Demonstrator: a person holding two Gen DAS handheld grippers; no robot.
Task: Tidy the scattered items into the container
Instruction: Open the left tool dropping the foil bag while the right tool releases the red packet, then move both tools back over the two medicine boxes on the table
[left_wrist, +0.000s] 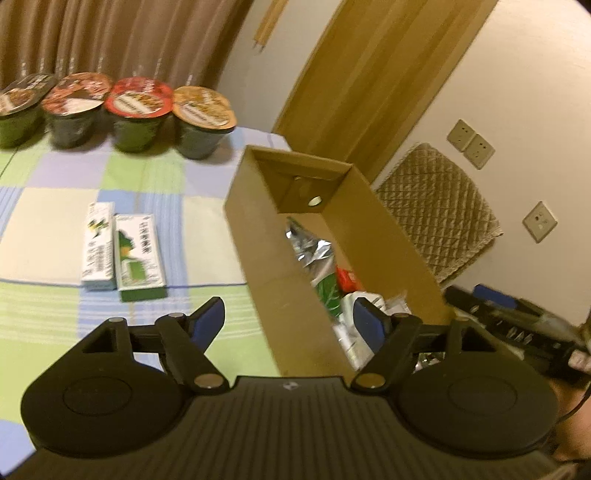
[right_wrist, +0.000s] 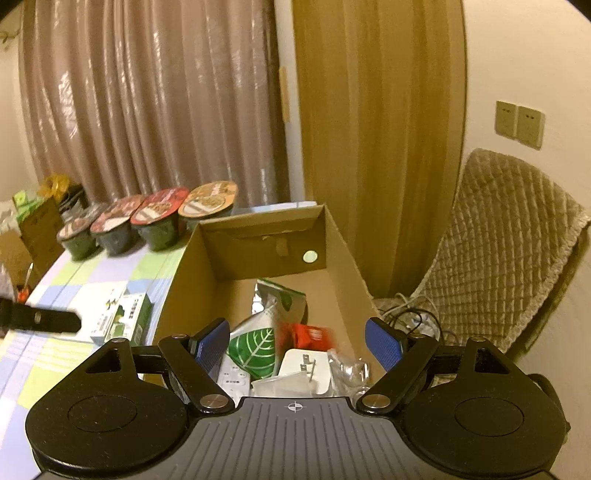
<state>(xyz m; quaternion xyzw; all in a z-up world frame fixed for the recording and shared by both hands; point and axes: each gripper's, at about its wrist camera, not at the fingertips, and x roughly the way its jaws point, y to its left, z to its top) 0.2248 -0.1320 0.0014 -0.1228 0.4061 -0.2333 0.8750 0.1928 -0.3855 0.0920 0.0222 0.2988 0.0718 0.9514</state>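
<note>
My left gripper (left_wrist: 290, 325) has its blue-padded jaws spread wide and holds nothing; between them stands the near side wall of the open brown cardboard box (left_wrist: 258, 236), so one finger is outside the box over the bed and the other is above its contents. My right gripper (right_wrist: 301, 345) is likewise released and empty, its jaws wide apart over the near end of that same box (right_wrist: 266, 240). Straight between the right jaws lie the things already in the box: a green foil pouch with a white leaf pattern (right_wrist: 255, 350), a white plug adapter with metal prongs (right_wrist: 308, 369), a white remote control (right_wrist: 232, 378) just beside my left finger, a small red packet (right_wrist: 310, 336) and some crumpled clear wrapping (right_wrist: 349, 369) near my right finger. Farther ahead in the box is a silver-and-green foil bag (right_wrist: 280, 299). Outside the box, ahead and left of my left jaws, two green-and-white cartons (left_wrist: 123, 251) lie side by side, touching, on the pastel checked bedspread (left_wrist: 44, 221). Beyond them, a row of four dark instant-noodle bowls with printed foil lids (left_wrist: 138, 114) stands along the far edge before the brown curtain (left_wrist: 122, 37). To the right of the box is a chair draped in a quilted beige cover (right_wrist: 509, 236).
</note>
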